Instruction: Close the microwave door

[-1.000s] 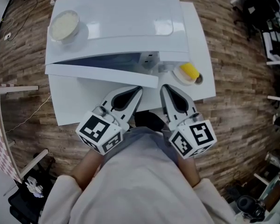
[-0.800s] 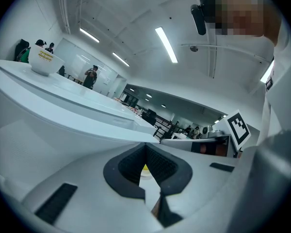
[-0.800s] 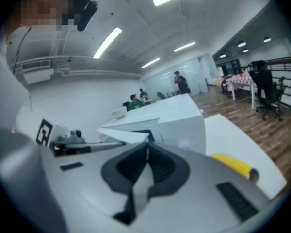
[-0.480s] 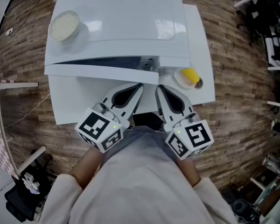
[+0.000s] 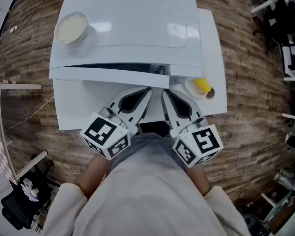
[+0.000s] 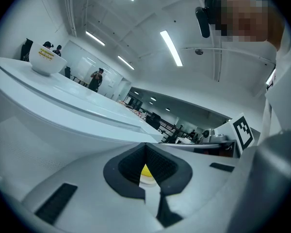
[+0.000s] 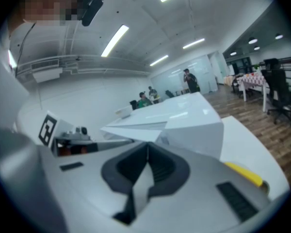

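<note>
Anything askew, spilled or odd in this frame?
Only the microwave door: it stands ajar, angled off the front of the microwave, with a dark gap showing between them. A bowl sits upright on the microwave's top. Nothing looks spilled or damaged.

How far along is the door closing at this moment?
Done: the white microwave door stands nearly shut, only slightly ajar. In hand: the left gripper and right gripper, both shut and empty, sit close to its free end; contact is unclear. Left: a dark wedge gap shows between door and white microwave body, so a final push is probably needed.
</note>
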### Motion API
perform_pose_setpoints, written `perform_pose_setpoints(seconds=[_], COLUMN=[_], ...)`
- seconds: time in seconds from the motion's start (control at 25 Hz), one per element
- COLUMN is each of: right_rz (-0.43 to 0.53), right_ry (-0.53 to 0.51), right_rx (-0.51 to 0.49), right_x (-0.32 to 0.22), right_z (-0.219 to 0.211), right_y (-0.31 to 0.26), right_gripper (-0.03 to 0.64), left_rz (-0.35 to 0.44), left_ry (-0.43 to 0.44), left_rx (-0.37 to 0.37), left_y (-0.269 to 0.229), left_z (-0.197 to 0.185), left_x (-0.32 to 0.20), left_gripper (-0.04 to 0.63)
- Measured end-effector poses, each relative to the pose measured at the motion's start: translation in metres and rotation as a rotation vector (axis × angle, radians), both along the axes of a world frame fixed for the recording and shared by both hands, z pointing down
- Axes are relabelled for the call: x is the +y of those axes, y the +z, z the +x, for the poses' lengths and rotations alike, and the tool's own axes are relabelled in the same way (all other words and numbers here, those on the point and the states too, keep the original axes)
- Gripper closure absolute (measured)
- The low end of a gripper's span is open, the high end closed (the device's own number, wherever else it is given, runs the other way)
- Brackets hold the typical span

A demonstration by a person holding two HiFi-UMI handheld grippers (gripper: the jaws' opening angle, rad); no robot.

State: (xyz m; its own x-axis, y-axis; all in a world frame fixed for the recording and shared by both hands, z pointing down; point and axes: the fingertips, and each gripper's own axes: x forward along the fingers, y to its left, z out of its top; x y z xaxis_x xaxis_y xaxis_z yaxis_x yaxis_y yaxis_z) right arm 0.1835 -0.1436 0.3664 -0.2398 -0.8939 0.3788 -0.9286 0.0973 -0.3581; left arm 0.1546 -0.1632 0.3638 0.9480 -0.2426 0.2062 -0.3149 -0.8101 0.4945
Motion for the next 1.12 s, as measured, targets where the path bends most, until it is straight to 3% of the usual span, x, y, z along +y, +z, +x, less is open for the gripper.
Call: perform_pose_setpoints(seconds=[0.6,0.92,1.12], right_rz=[0.020,0.023,-0.007], right_ry=[0.000,-0.001,-0.004], right_rx=[0.002,0.146,0.181], right_x=[-0.014,-0.016,-0.016], right_z=[0.005,0.004,0.000], right_y=[-0.005,-0.006,0.004], right_gripper=[0.594,0.594,0.594], left_rz=[-0.028,-0.044,-0.043], left_ry=[-0.007,-0.002,0.000], left_rx=[0.023,0.020,0.022], left_y=[-0.005,-0.002,-0.002], left_z=[0.003,0.005,0.006], left_x=[-0.004,-0.005,-0.005], left_gripper=[0.581,0.581,0.581])
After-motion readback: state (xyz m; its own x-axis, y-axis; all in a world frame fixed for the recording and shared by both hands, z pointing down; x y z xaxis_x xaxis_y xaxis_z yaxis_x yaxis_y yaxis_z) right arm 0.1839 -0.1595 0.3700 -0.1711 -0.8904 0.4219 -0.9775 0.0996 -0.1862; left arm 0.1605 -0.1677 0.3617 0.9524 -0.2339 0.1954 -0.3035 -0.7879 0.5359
